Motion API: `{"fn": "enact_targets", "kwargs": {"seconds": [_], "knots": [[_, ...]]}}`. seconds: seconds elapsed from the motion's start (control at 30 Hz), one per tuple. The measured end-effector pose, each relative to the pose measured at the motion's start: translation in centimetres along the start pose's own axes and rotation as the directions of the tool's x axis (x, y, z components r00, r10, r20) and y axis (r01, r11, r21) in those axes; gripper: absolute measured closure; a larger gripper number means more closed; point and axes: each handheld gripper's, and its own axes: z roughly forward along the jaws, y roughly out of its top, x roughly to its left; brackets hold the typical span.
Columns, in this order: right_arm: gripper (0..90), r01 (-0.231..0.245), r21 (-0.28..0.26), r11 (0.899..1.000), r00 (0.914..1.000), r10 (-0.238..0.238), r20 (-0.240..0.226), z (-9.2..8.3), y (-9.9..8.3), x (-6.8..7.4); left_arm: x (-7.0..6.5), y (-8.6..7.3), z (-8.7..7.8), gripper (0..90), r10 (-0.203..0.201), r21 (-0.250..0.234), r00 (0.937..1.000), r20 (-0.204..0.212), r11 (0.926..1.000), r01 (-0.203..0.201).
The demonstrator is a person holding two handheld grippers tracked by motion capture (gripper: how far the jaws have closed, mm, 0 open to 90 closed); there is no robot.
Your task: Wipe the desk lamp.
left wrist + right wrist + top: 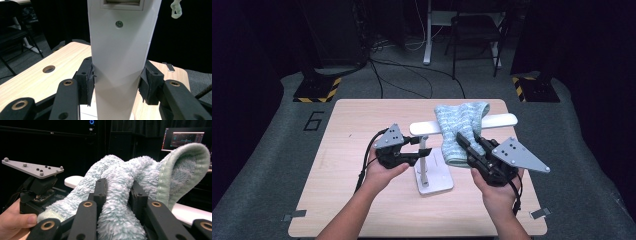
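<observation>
Draped over the white stand's crossbar (499, 120) on the table (347, 150), the fluffy towel (459, 130) is pinched by the right gripper (464, 141), while the left gripper (418, 149) clamps the stand's post (120, 62).

The table (362, 200) is light wood with rounded corners; a round hole (48, 69) is cut through its top, and small metal clips (293, 216) sit at its near edge. It stands on grey carpet marked with a dark 6 (314, 120). Beyond it, two black bases edged in yellow-black tape (317, 91) rest on the floor, with cables (412, 75) running between them. A dark folding chair (477, 35) stands beside a white leg (428, 35). A lit monitor (186, 138) glows in the dark behind
</observation>
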Motion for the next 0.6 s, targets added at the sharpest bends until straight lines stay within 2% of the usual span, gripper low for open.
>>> {"fn": "enact_targets", "kwargs": {"seconds": [0.1, 0.3, 0.6], "knots": [[71.6, 0.001, 0.004, 1.000, 1.0000, -0.001, 0.003, 0.05, -0.09, -0.07, 0.05, 0.01, -0.02, 52.1, 0.007, 0.001, 1.0000, -0.003, 1.0000, -0.007], [71.6, 0.000, 0.004, 1.000, 1.0000, 0.000, 0.001, 0.07, -0.11, -0.10, 0.07, -0.05, 0.07, 51.1, -0.009, 0.007, 1.0000, -0.001, 0.9999, 0.009], [71.6, 0.003, 0.005, 1.000, 1.0000, -0.003, 0.005, -0.04, -0.20, -0.21, 0.06, -0.09, 0.11, 51.2, -0.007, 0.014, 1.0000, -0.003, 0.9999, 0.007]]}}
